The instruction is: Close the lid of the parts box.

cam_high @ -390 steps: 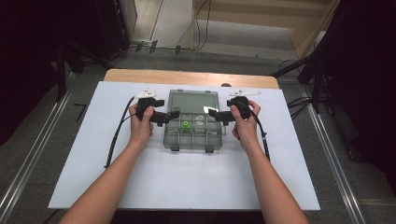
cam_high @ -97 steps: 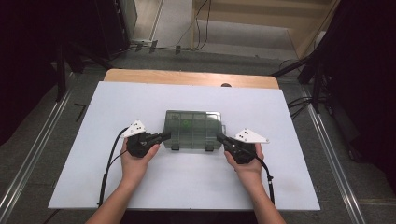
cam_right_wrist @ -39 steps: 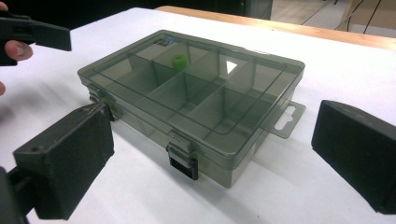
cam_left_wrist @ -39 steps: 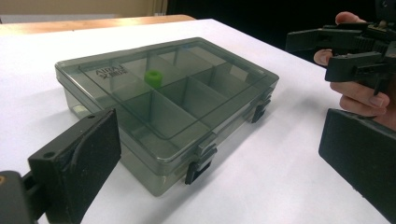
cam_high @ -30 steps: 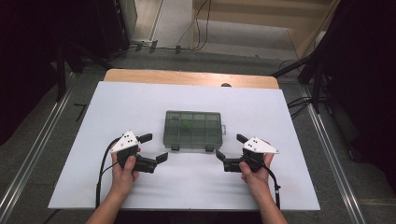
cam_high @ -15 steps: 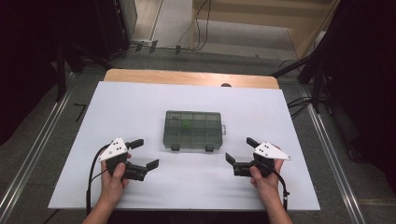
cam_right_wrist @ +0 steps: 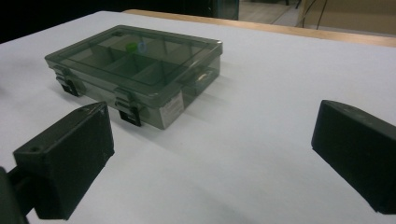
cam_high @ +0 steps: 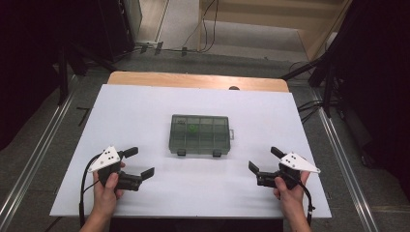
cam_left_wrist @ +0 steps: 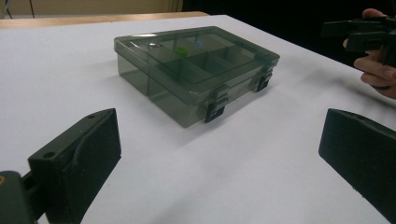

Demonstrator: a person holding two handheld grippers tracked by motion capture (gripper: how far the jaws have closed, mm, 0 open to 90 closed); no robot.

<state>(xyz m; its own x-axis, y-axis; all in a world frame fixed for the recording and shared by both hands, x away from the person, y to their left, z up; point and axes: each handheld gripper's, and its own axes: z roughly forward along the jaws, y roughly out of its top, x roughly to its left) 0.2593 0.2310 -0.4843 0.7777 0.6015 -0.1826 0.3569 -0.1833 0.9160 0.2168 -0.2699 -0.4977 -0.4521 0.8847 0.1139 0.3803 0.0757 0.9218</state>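
Observation:
A smoky clear compartment box lies in the middle of the white table, lid down and both front latches fastened. A small green piece shows through the lid in a far compartment. My left gripper is held low near the front left, open and empty, well apart from the box. My right gripper mirrors it at the front right, open and empty. In the left gripper view the box lies beyond the spread jaws of my left gripper. The right gripper view has the box ahead of my right gripper.
The white table top has a wooden strip along its far edge. Dark stands and cables occupy the floor around it. In the left gripper view a hand holds the other gripper at the upper right.
Both grippers have drawn back from the box toward the near edge and spread outward. The box, open much earlier, is closed and has stayed in place.

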